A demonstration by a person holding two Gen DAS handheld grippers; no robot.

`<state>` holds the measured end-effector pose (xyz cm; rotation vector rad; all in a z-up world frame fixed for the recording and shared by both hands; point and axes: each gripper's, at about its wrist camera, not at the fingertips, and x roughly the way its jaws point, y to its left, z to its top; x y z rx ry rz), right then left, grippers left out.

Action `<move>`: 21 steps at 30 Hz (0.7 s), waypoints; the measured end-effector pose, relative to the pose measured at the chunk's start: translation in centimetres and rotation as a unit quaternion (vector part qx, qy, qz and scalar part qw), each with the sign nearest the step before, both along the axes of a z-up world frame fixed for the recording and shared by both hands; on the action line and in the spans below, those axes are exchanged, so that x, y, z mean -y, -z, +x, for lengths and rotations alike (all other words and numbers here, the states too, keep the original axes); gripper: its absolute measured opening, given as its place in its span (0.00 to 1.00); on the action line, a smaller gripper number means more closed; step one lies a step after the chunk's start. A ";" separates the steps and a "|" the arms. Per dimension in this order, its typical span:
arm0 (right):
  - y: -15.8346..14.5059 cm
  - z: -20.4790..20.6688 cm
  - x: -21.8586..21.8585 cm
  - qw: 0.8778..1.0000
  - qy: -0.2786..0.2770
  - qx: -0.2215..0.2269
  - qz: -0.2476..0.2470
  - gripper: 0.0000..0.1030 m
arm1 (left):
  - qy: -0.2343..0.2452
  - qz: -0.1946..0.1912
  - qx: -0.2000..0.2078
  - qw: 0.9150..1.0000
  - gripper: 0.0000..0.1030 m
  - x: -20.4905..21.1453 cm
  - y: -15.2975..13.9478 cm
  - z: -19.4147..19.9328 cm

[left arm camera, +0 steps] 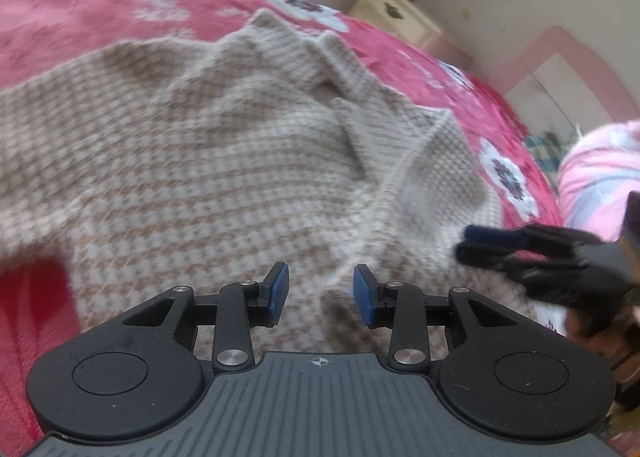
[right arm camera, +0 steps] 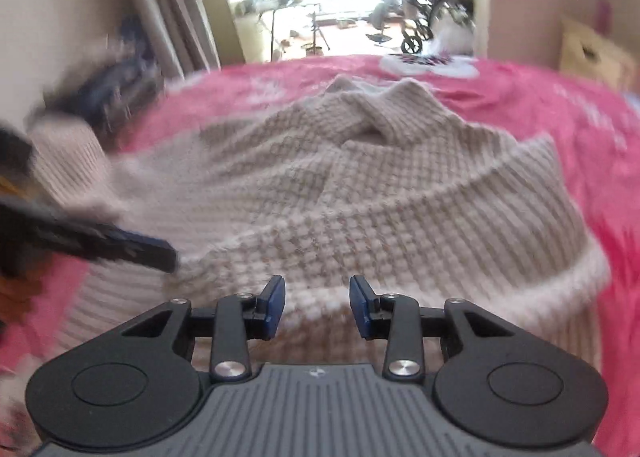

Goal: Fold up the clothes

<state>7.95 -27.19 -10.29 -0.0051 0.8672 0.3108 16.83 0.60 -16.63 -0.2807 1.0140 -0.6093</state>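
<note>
The left gripper [left arm camera: 321, 295] is open, holds nothing, and hangs just above the beige knitted sweater [left arm camera: 224, 161]. The right gripper [right arm camera: 317, 307] is open too and empty, over the sweater's ribbed hem [right arm camera: 440, 213]. Beyond both grippers the sweater lies spread on a pink flowered blanket [left arm camera: 80, 13].

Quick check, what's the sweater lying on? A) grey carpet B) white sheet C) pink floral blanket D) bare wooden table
C: the sweater lies spread on a pink blanket with white flower prints, seen around it in both wrist views.
</note>
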 end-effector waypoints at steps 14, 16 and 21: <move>1.0 -4.9 -5.7 0.987 -0.153 0.049 0.014 0.31 | 0.009 -0.032 0.002 0.999 0.37 0.6 0.2 0.9; 0.2 -5.0 -2.0 0.993 -0.093 0.069 0.024 0.31 | 0.024 -0.028 0.006 0.999 0.39 1.7 0.4 1.0; 0.5 -3.0 7.6 0.991 0.093 0.086 0.048 0.32 | 0.051 0.001 0.020 0.999 0.40 4.4 1.3 1.0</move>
